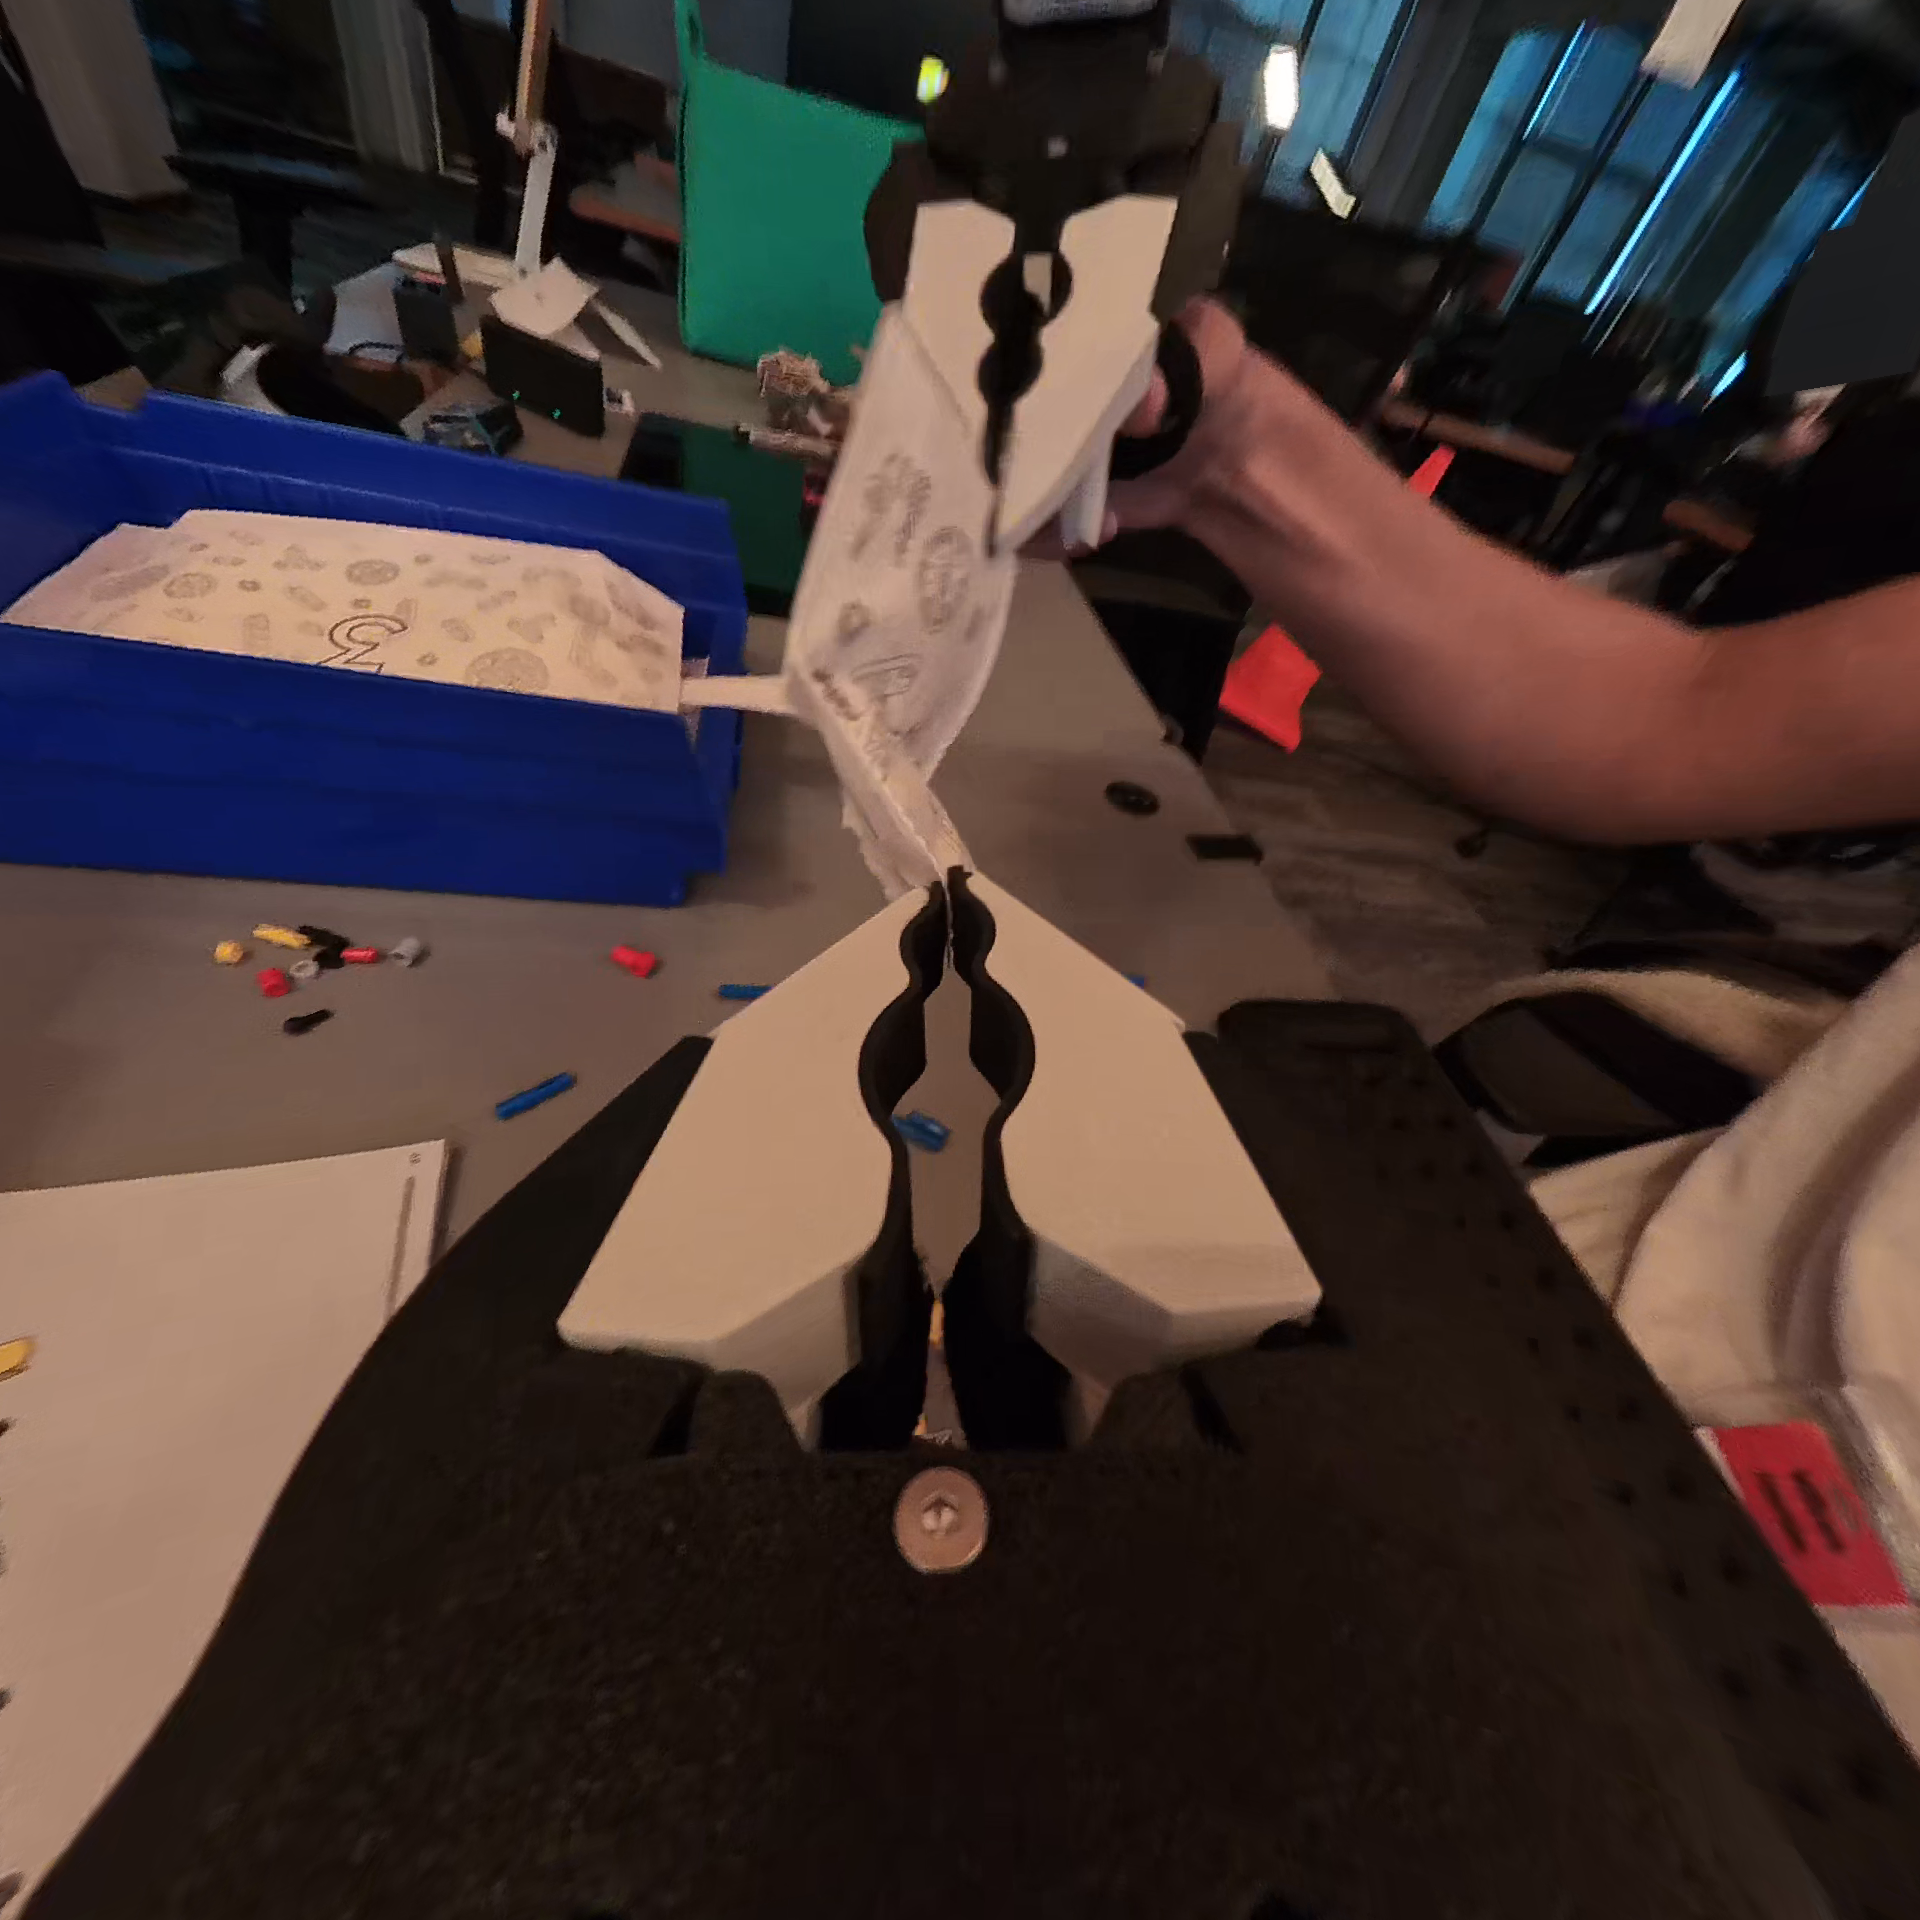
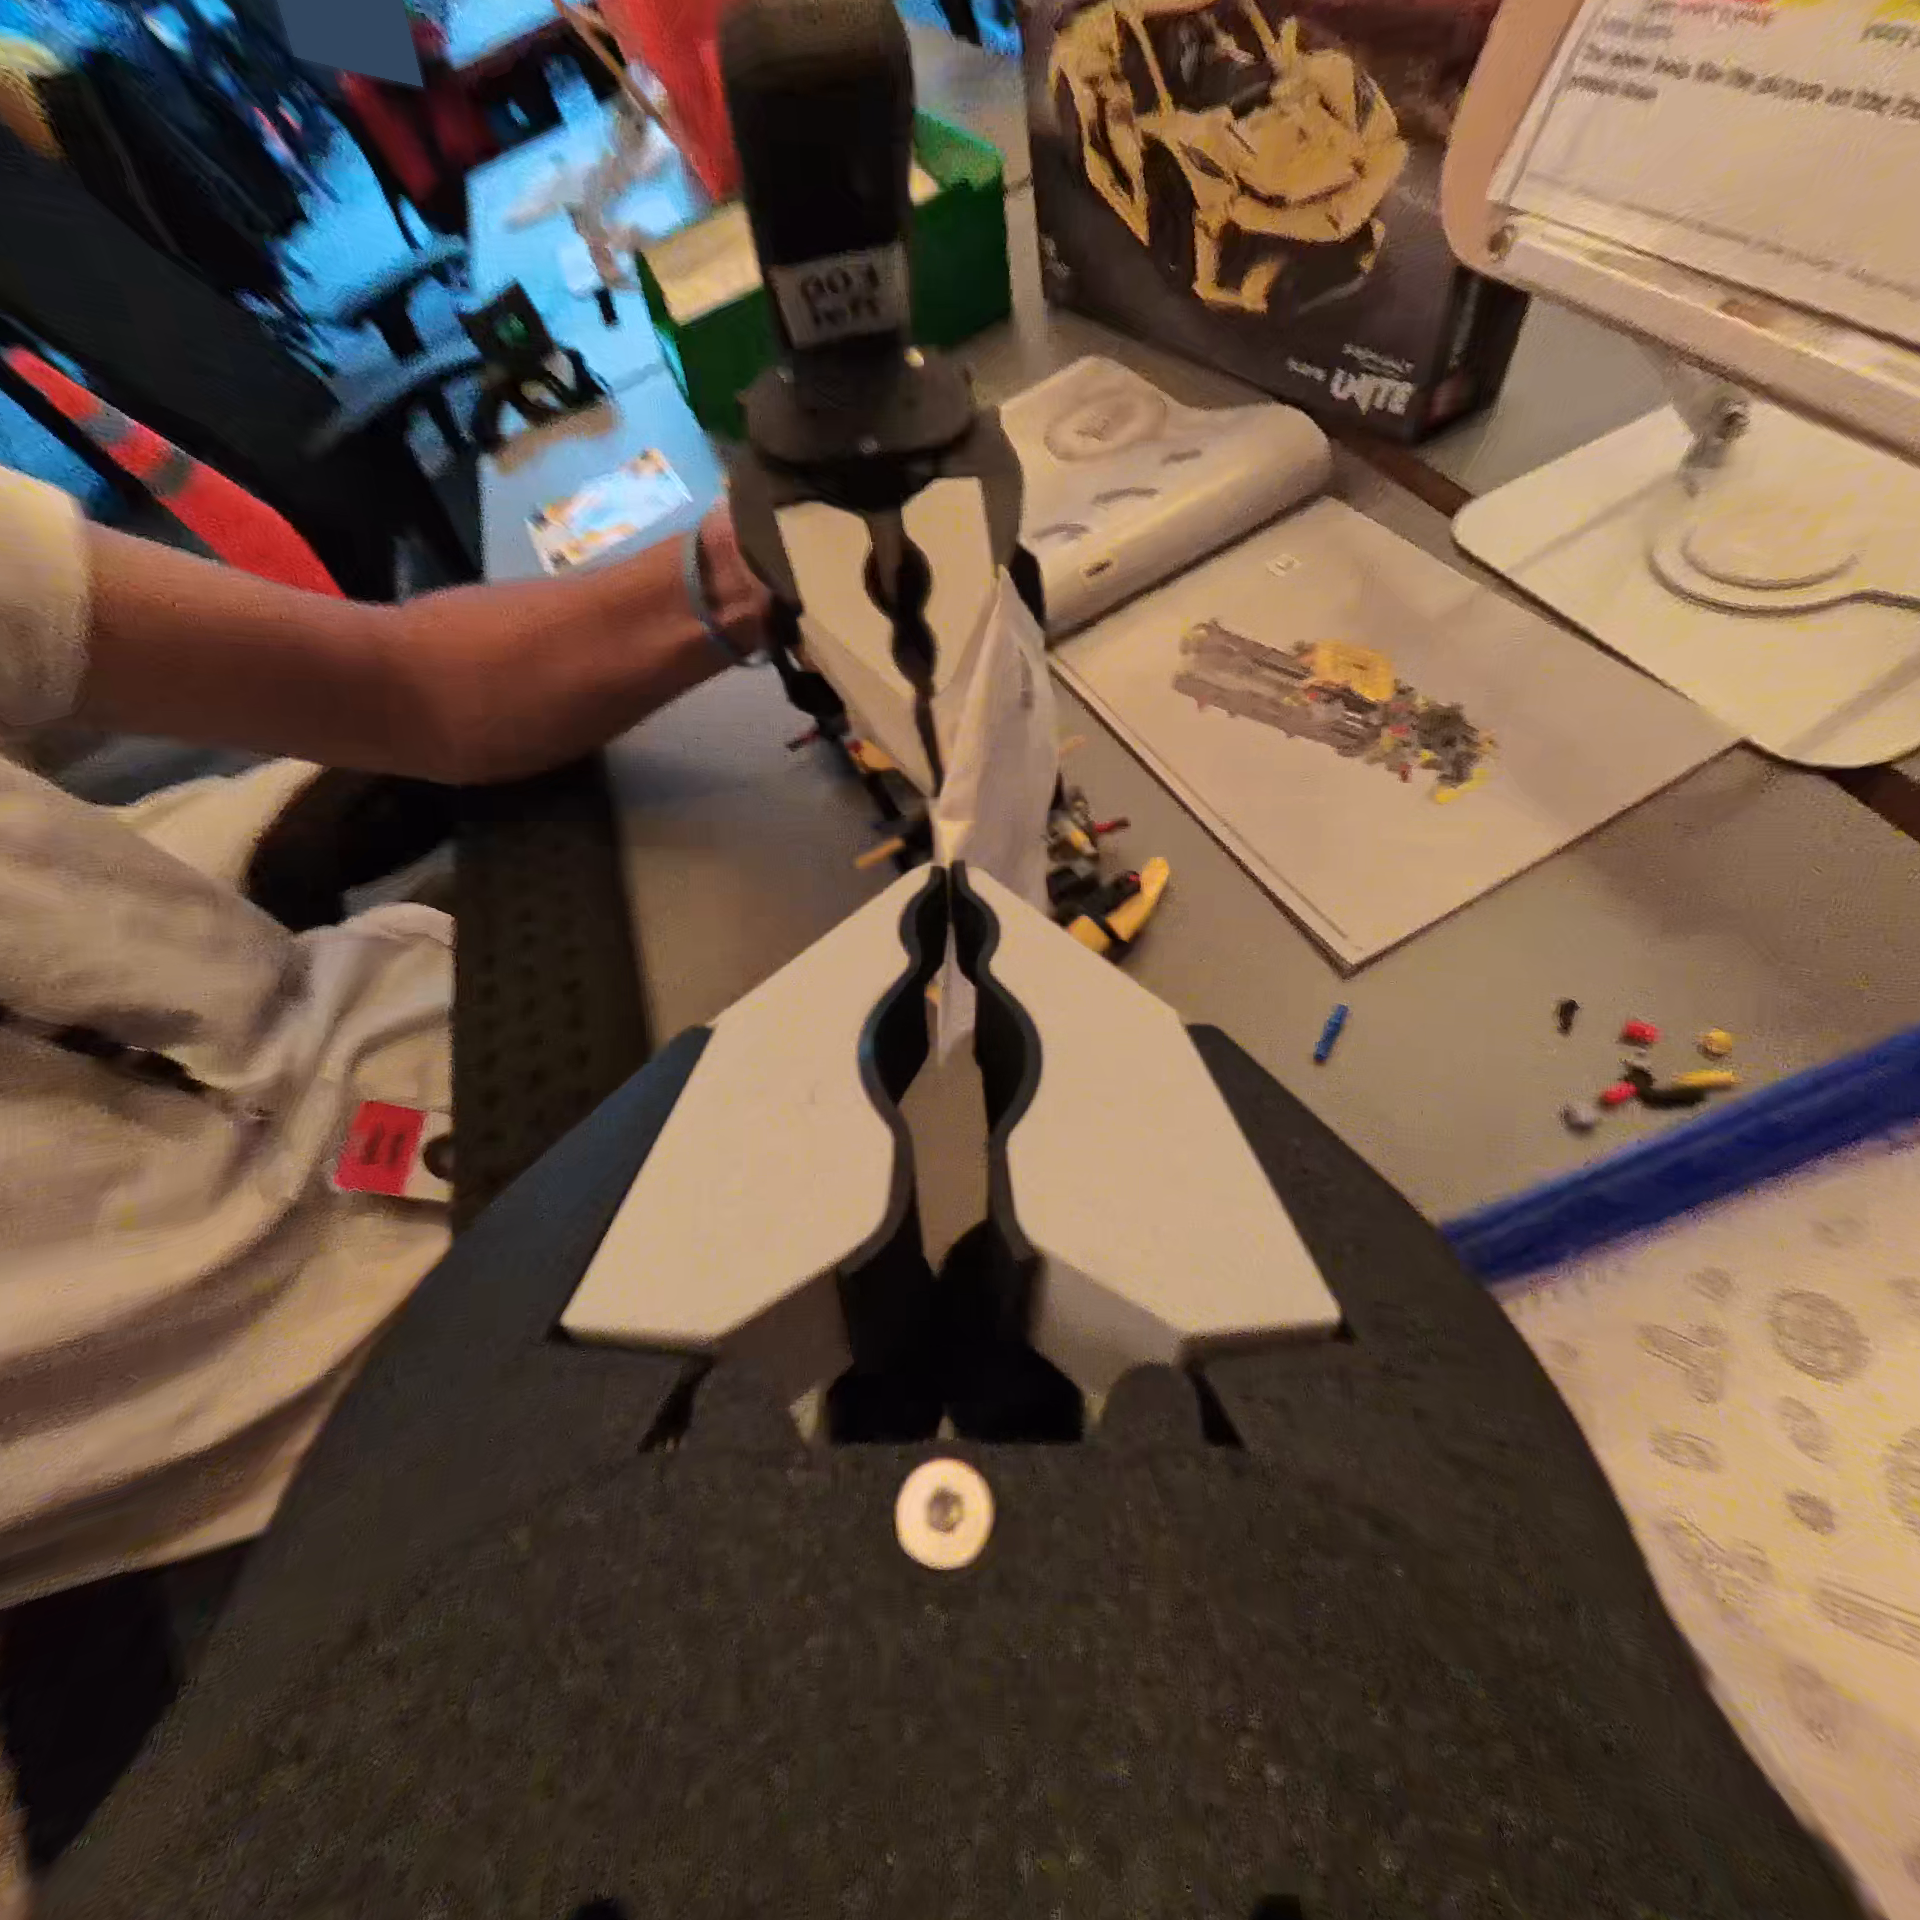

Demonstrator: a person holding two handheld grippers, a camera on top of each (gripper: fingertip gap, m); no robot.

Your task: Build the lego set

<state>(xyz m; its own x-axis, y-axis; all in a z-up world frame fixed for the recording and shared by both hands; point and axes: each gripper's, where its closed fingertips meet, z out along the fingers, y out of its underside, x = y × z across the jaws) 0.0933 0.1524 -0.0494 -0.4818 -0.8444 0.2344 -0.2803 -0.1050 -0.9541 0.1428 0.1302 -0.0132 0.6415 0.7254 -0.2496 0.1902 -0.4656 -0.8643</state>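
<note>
A white printed paper bag (image 1: 914, 603) is held in the air between my two grippers, above the grey table. My left gripper (image 1: 948, 896) is shut on its lower torn corner. My right gripper (image 1: 995, 520), held by a hand, is shut on its upper edge. In the right wrist view my right gripper (image 2: 948, 881) pinches the bag (image 2: 997, 707), and the left gripper (image 2: 935, 769) faces it from beyond. A part-built yellow and black lego model (image 2: 1107, 899) lies on the table under the bag. Loose small lego pieces (image 1: 312, 956) lie scattered on the table.
A blue bin (image 1: 364, 769) at the left holds another printed paper bag (image 1: 364, 603). An open instruction booklet (image 2: 1371, 727), the set's box (image 2: 1247, 187), a white device (image 2: 1153, 468) and a white stand (image 2: 1714, 551) lie beyond. More loose pieces (image 2: 1642, 1081) lie by the bin's edge (image 2: 1704, 1143).
</note>
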